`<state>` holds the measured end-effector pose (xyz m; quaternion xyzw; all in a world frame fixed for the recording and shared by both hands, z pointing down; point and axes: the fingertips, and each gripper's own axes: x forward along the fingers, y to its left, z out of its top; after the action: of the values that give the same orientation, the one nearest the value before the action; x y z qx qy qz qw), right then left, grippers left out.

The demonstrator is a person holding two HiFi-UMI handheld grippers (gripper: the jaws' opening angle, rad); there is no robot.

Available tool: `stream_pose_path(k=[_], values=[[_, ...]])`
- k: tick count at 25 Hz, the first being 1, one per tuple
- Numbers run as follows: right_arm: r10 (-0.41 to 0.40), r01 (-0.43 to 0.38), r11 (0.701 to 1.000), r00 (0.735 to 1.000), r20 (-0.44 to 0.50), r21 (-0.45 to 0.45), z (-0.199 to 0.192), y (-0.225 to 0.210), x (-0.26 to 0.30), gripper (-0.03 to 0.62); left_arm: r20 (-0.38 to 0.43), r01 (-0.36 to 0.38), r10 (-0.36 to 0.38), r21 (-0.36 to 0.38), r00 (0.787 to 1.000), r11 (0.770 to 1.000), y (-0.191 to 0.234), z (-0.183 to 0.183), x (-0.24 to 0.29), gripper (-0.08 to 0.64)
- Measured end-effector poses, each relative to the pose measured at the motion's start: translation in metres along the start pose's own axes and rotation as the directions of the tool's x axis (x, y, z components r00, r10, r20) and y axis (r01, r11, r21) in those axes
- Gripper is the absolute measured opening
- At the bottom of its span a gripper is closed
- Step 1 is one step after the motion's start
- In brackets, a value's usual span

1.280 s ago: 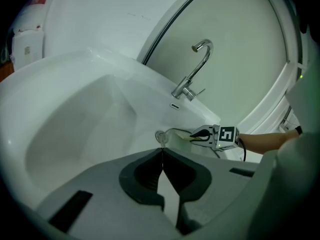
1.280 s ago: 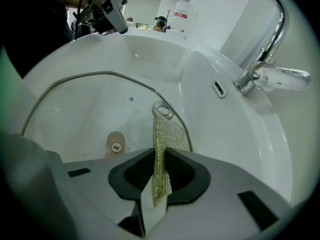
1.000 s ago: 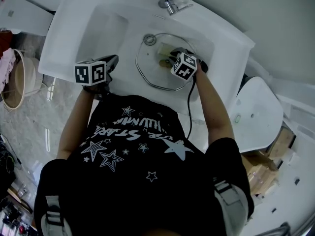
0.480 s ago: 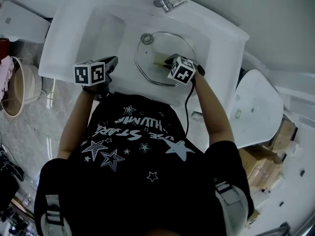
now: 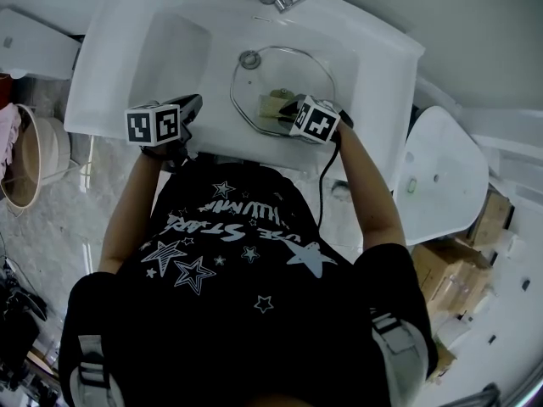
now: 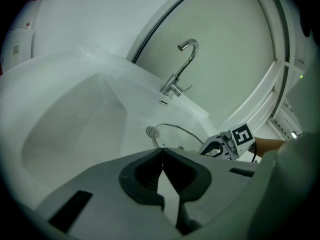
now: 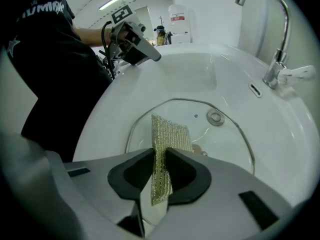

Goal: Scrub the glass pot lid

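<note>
The glass pot lid (image 5: 297, 75) lies flat in the white sink basin (image 5: 170, 49), its knob (image 5: 249, 58) at the far left. My right gripper (image 5: 287, 108) is over the lid's near part, shut on a yellowish scouring pad (image 7: 170, 131) that rests on the glass (image 7: 225, 144). The knob (image 7: 215, 117) lies just beyond the pad. My left gripper (image 5: 192, 105) hovers at the sink's near left rim with its jaws shut and nothing in them; from it I see the lid (image 6: 175, 133) and the right gripper (image 6: 216, 147).
A chrome faucet (image 7: 272, 39) stands at the back of the sink. A white toilet (image 5: 445, 185) is to the right, with cardboard boxes (image 5: 450, 287) near it. A round basket (image 5: 25, 155) sits on the floor at left. A bottle (image 7: 180, 23) stands on the far rim.
The right gripper has drawn the pad across the lid toward its near edge. The left gripper has stayed at the rim.
</note>
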<state>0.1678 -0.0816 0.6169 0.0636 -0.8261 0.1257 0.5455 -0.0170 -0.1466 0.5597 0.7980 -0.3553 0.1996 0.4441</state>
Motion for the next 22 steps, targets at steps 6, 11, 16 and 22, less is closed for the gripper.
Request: stream_pose_path(k=[6,11,16,22], values=[[0.09,-0.09,0.995,0.996,-0.003,0.04,0.001,0.019,-0.009,0.077,0.008,0.014,-0.014,0.009,1.0,1.0,-0.004,-0.001,-0.002,0.009],[0.141,-0.141,0.988,0.99,0.009,0.064,0.003,0.032,-0.015,0.078,0.011,0.019,-0.019,0.013,1.0,1.0,-0.007,-0.002,-0.006,0.009],[0.185,-0.187,0.978,0.982,0.027,0.093,0.004,0.04,-0.018,0.08,0.015,0.022,-0.022,0.014,1.0,1.0,-0.008,-0.003,-0.008,0.009],[0.218,-0.221,0.97,0.975,0.043,0.105,0.003,0.045,-0.02,0.084,0.018,0.018,-0.018,0.011,1.0,1.0,-0.008,-0.005,-0.01,0.009]])
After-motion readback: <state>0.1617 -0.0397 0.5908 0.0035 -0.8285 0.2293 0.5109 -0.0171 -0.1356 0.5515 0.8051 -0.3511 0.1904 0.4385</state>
